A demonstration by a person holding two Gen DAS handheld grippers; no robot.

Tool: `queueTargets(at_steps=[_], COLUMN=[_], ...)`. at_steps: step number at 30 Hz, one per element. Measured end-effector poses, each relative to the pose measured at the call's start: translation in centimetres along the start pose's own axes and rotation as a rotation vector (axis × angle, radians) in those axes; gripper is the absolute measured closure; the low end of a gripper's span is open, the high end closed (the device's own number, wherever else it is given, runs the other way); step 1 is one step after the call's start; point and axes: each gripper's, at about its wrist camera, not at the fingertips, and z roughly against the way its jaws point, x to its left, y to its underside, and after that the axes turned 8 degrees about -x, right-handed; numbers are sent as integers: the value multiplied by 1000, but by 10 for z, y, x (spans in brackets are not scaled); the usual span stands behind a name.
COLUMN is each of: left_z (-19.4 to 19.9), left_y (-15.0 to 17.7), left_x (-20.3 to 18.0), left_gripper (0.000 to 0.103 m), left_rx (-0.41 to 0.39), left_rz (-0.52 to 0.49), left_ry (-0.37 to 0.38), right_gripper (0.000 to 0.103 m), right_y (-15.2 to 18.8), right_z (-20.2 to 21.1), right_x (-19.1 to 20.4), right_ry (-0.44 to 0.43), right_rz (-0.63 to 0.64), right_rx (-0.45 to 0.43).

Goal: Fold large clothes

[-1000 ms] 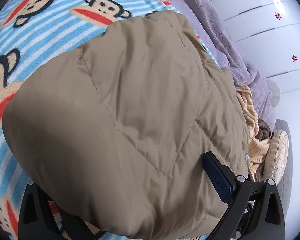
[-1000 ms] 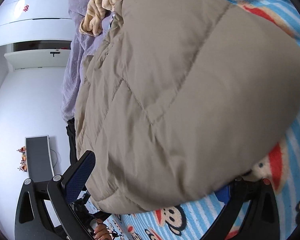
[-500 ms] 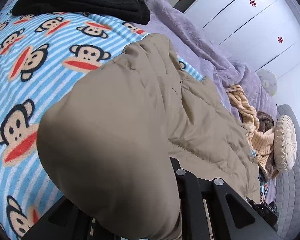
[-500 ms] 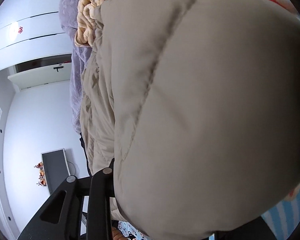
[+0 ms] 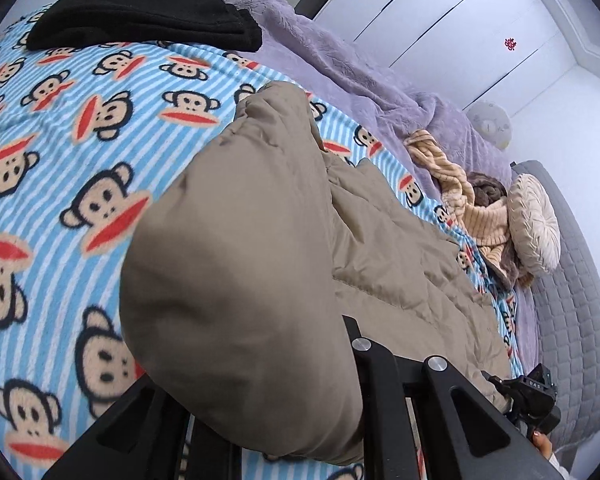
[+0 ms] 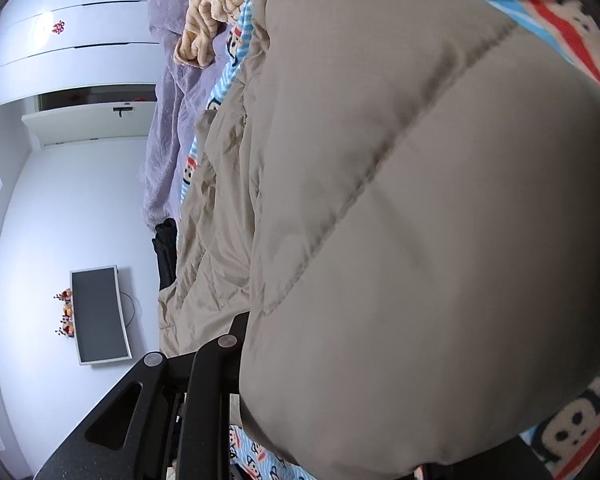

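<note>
Main risk: slip. The tan quilted puffer jacket [image 5: 236, 280] is slick shell over loft, and each gripper pinches only a bunched edge. If the padding squeezes out from between the jaws mid-lift, that side drops and the fold goes crooked. Second risk: uneven lift. One side raised faster than the other would skew the crease and drag the rest of the jacket across the monkey-print fleece blanket [image 5: 72, 128], rucking it.

Left gripper [image 5: 300, 408]: clamped tight on the jacket's near edge, fabric ballooning over the jaws and hiding the fingertips. Pitched steeply down toward the bed, edge raised clear of the blanket.

Right gripper [image 6: 340, 432]: jaws have just been closing, jacket edge between them and bulging over the far finger, so I read it as gripping. Pitched down too, shallower. It also shows at the edge of the left view, at the jacket's other corner.

Jacket lies lengthwise on the blanket, far end near the beige knit garment [image 5: 472, 208] and round cushion [image 5: 534, 224]. Folded black garment [image 5: 140, 16] sits well apart.
</note>
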Motion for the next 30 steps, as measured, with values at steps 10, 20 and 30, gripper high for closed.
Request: queueTargets(at_steps=[10,20,30], left_z=[59,94,96], left_y=[104,114,109], left_x=[21,65,64], left_gripper=[80,46,46], left_rx=[151,87,172], left_rz=[60,124,24], left_ry=[-135,-402,-574], right_gripper=[79,66,47], right_y=[37,42,53], right_z=[55,55,77], right_x=[-35,-54,-32], right_ry=[42,106,305], right_rz=[9,2,115], right_rx=[110,143,147])
